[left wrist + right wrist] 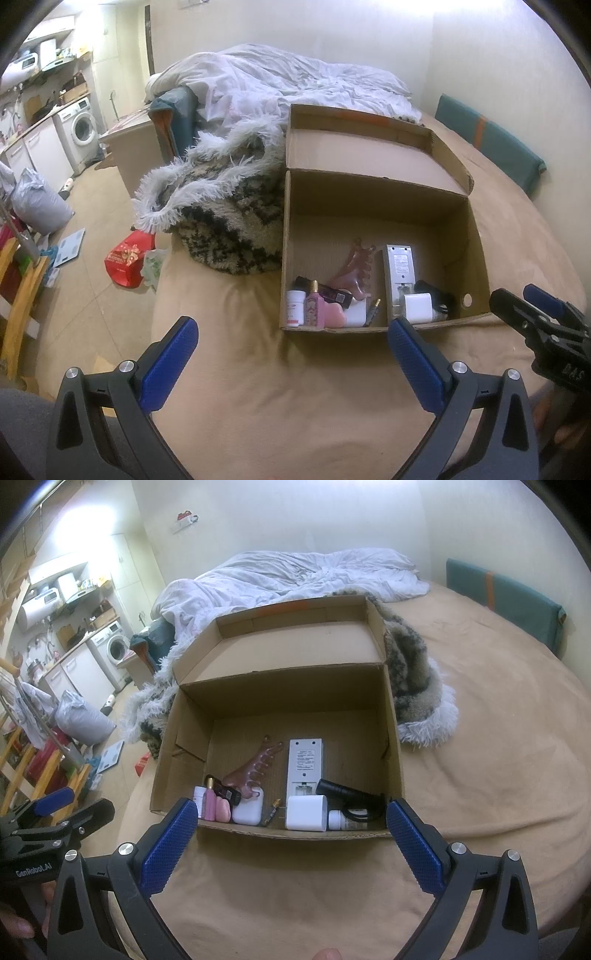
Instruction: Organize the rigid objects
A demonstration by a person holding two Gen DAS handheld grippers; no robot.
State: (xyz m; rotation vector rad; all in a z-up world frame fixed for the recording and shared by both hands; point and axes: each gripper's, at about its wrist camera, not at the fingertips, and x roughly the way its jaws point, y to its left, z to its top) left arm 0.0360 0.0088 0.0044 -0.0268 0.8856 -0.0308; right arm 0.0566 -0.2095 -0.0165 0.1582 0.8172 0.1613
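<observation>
tan bedding (480, 775) spreads under everything, with a fuzzy throw (229, 206) and a rumpled duvet (295, 81) behind the box (177, 746), my landmark. i have both tools hovering just short of its near wall. left gripper (291, 347) is spread wide and holds nothing; right gripper (291, 830) likewise, wide and empty.

all the items sit inside the box, crowded against its near wall. at the box's left end stand a white bottle (295, 308) and a pink perfume (314, 306), with a dark tube (229, 792) and a claw clip (258, 768) behind them. i judge the perfume to be glass, slick and breakable, best pinched across its flat sides. a white case (248, 810) looks light and smooth. toward the box's middle lies a remote (304, 764), stiff and light; i'd take it across its narrow width. near the box's right end are a white charger (306, 812), a black flashlight (343, 792) and a second small bottle (336, 819), all rigid.
</observation>
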